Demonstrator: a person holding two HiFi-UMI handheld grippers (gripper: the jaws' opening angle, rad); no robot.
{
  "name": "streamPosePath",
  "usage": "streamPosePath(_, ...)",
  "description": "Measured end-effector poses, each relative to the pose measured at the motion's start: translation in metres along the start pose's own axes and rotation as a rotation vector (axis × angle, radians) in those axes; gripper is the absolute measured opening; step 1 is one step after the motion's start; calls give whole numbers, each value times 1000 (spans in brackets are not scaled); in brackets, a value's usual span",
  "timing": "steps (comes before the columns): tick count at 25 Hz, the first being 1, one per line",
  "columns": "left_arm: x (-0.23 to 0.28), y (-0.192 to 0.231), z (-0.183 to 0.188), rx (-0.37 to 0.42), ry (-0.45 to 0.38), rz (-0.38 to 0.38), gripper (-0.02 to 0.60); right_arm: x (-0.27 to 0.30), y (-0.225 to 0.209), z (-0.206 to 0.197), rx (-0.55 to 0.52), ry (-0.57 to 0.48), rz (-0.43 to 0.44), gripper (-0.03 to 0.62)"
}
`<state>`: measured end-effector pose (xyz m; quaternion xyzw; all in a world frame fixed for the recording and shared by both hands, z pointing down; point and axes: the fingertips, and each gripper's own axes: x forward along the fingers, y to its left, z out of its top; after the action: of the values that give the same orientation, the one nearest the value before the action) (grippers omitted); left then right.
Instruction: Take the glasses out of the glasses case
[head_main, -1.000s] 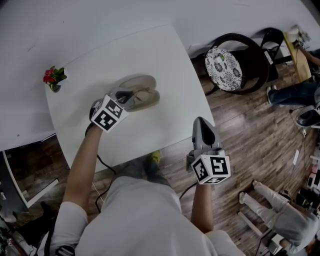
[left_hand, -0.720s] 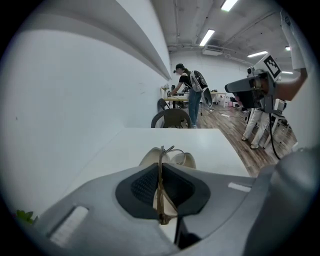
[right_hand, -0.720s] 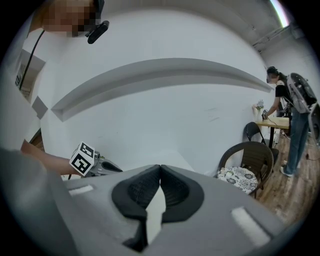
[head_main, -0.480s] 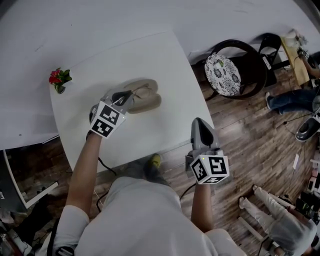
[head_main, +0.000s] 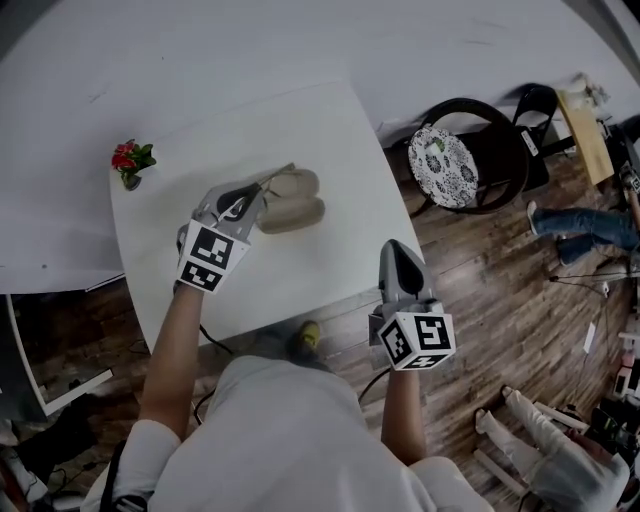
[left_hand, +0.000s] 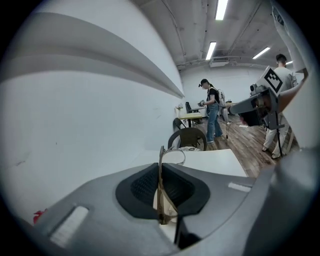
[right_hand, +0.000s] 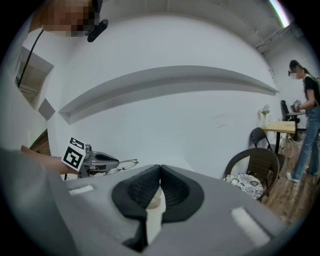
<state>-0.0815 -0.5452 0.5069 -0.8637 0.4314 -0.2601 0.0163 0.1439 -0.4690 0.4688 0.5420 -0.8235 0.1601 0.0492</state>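
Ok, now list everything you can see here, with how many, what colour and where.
table: one, white, middle of the head view.
glasses case: one, beige, open, on the table.
glasses: one pair, thin brownish frame, clamped in the left gripper, above the case.
flowers: one small bunch, red with green leaves, table's far left corner.
chairs: two, dark, on the wood floor right of the table; the nearer one holds a patterned cushion.
people: two, partly seen, at the right edge.
left gripper: grey, shut on the glasses.
right gripper: grey, shut, empty, by the table's near right edge.
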Motion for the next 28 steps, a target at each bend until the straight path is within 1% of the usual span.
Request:
streamPosePath(7, -42, 14, 25, -8, -86, 106, 28, -4, 17, 14, -14, -27, 39, 3)
streamPosePath(14, -85, 24, 40, -32, -141, 202, 28, -10, 28, 27, -35, -55, 69, 3)
streamPosePath(20, -124, 27, 57, -35, -199, 287, 28, -18, 33, 38, -55, -79, 91, 3)
streamPosePath(28, -175, 27, 64, -69, -253, 403, 28, -27, 38, 47, -74, -100, 115, 3)
